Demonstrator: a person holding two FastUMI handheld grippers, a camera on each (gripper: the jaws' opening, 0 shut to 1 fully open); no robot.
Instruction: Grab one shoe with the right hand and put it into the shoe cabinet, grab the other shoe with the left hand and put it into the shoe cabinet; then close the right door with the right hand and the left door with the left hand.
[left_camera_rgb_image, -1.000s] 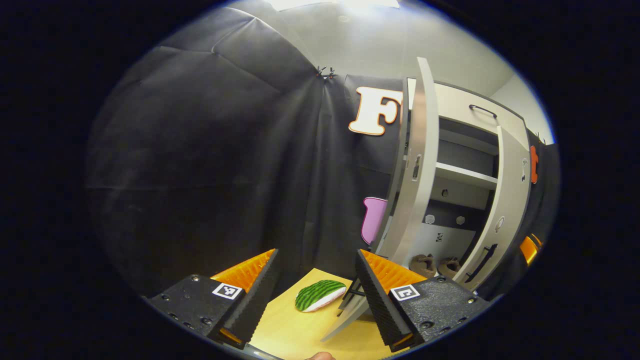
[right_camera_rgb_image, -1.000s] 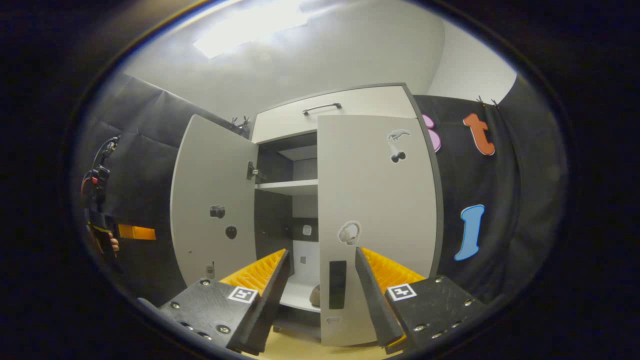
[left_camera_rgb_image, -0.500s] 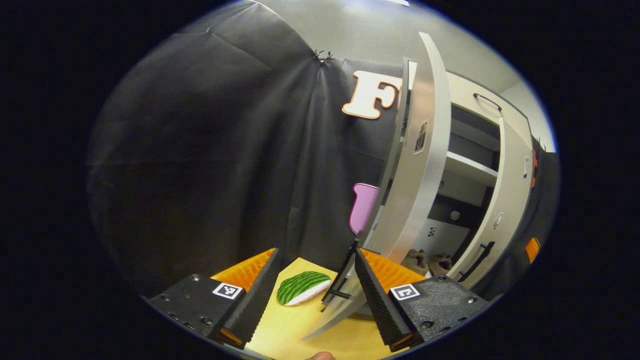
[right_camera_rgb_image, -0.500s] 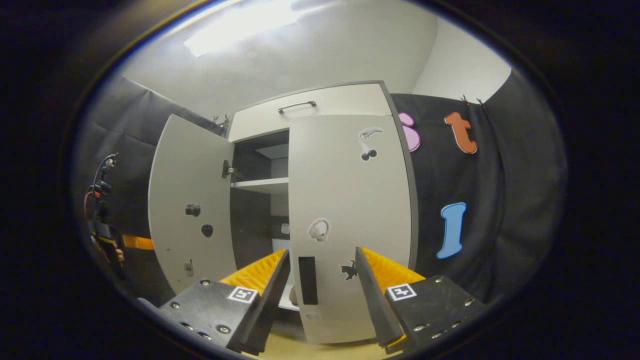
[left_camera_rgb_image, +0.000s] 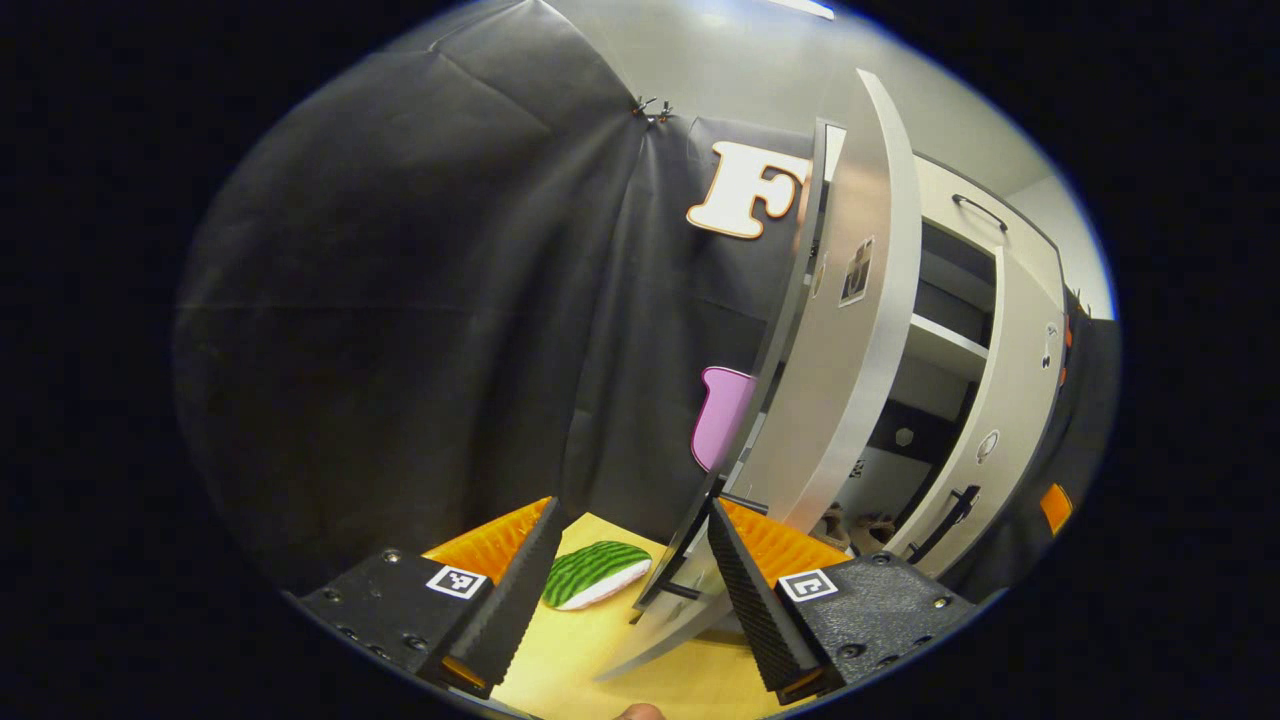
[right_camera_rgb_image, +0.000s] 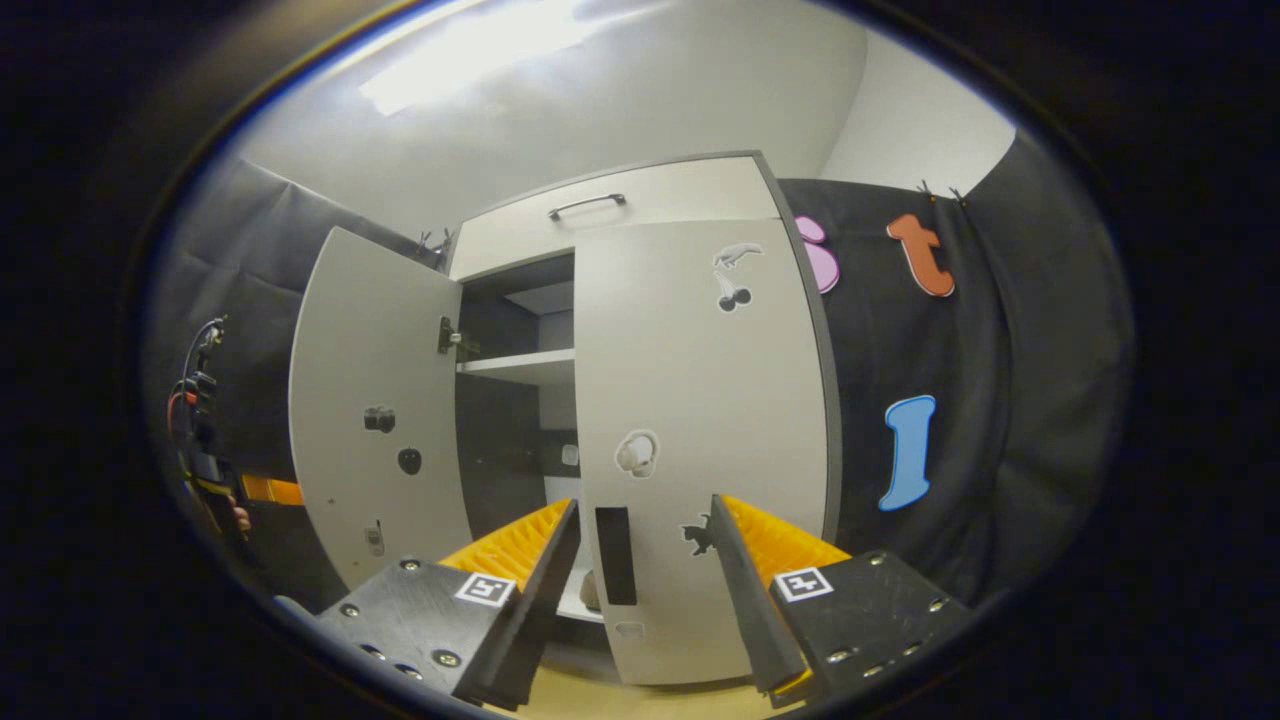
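Two shoes sit low inside the cabinet, behind its doors. Your right gripper hangs spread and empty before the cabinet's right door, which looks nearly shut, its dark handle between the fingers. The cabinet's left door stands ajar, and your left gripper gapes empty around its lower edge. A striped pad lies on the floor left of the cabinet.
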